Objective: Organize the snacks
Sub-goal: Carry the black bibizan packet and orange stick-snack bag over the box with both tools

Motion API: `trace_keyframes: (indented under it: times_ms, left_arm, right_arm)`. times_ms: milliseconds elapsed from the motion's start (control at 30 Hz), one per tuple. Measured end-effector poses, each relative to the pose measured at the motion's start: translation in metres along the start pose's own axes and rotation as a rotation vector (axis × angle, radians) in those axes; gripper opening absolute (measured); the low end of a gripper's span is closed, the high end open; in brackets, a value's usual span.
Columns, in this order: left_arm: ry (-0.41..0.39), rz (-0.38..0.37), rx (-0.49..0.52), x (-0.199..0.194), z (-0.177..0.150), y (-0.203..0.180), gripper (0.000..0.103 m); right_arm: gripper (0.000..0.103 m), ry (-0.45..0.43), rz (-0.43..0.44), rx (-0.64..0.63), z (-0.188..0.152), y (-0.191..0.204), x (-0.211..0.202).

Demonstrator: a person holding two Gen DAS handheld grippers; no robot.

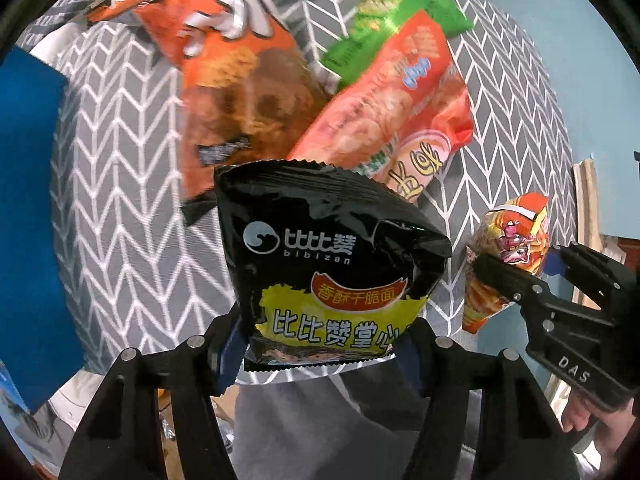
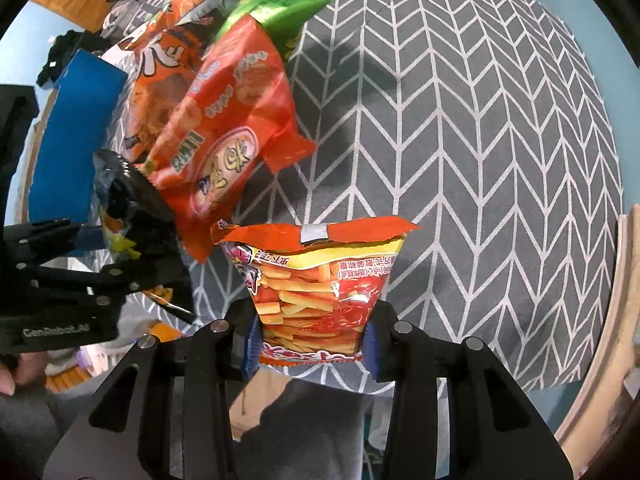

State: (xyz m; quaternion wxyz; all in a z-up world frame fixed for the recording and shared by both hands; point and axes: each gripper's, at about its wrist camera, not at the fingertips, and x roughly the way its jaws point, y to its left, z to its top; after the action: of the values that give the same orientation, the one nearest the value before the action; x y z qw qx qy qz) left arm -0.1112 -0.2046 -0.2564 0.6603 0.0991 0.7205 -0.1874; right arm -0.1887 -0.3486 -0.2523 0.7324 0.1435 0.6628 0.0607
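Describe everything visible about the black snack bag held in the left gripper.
The black snack bag is a glossy, crinkled foil-look packet with serrated sealed ends, a white "bibizan" logo, an orange banner and a yellow panel of bold characters. It looks puffed and unopened. The left gripper is shut on its lower part, pads pressing both sides, holding it upright above the grey chevron cloth. Its top edge overlaps the orange bags behind in this view; contact is unclear.

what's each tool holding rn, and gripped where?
Left tool pinches the black crinkly bibizan snack bag by its lower end, near the bottom seam. Right tool pinches the orange-yellow fries-print snack bag the same way, near its bottom edge.
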Motion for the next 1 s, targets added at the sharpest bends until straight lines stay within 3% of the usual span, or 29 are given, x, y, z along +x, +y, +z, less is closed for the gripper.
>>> trace_keyframes:
  times_ms: [467, 1000]
  left_arm:
    - [-0.091, -0.008, -0.071, -0.056, -0.012, 0.048, 0.065]
    - [-0.218, 0.033, -0.082, -0.130, -0.021, 0.125, 0.065]
  right_arm:
    - [0.040, -0.044, 0.001, -0.031, 0.030, 0.039, -0.031]
    - [0.040, -0.097, 0.022, -0.087, 0.084, 0.120, -0.049]
